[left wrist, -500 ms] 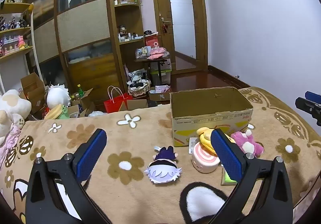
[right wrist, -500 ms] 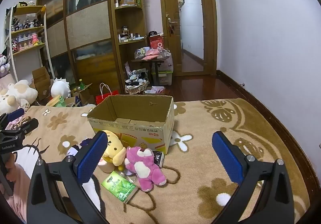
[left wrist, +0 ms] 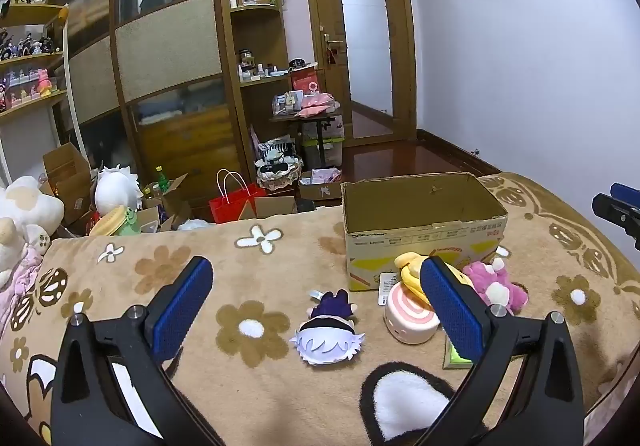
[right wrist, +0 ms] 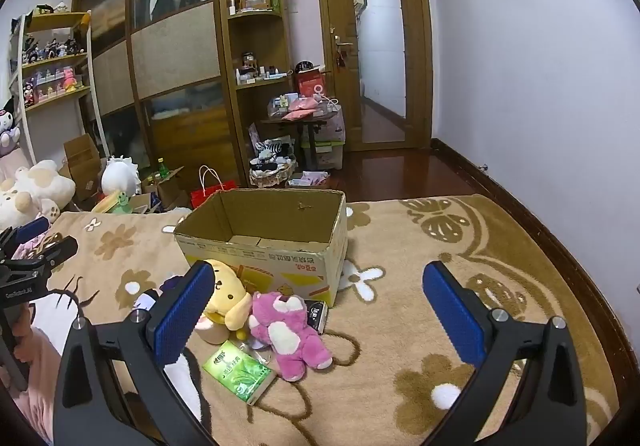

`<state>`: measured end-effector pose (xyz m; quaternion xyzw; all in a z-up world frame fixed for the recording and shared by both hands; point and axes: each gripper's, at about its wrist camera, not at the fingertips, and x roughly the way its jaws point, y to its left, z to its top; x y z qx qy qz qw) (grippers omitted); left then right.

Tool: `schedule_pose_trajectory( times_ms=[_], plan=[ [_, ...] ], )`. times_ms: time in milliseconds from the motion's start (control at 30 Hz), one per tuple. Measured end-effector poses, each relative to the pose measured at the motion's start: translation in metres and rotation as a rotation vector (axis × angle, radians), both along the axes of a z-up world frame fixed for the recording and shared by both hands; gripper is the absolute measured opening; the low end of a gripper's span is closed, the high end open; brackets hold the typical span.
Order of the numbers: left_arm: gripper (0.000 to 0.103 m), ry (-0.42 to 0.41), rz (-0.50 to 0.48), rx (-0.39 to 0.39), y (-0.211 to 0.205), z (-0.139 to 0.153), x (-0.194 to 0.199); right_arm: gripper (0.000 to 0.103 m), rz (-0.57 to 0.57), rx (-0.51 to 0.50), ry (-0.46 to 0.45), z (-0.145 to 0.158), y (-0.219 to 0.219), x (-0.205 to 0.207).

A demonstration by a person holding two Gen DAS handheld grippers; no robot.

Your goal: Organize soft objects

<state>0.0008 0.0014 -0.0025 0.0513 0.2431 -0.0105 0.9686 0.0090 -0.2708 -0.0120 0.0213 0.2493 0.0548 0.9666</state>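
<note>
Cardboard box (right wrist: 276, 246) print unreadable; green pack (right wrist: 239, 371) text blurred; both hand-held grippers (left wrist: 316, 298) (right wrist: 318, 300) released, empty.

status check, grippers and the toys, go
Left hand-held gripper and right hand-held gripper open, empty. Pink plush bear and yellow plush dog outside open cardboard box. Green tissue pack beside bear.

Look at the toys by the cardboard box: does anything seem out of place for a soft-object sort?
Yes. A green packet and a dark packet lie beside the pink plush; both look like flat packets, not soft toys. The cardboard box looks empty.
</note>
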Motion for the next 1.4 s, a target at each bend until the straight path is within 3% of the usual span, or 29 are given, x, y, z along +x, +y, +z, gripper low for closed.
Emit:
schedule_pose_trajectory(
  times_ms=[1400],
  plan=[
    [0.102, 0.002, 0.002, 0.002, 0.0023, -0.0042, -0.0008, 0.103, -0.010, -0.003, 0.003, -0.0039, -0.0033, -0.0022]
  ],
)
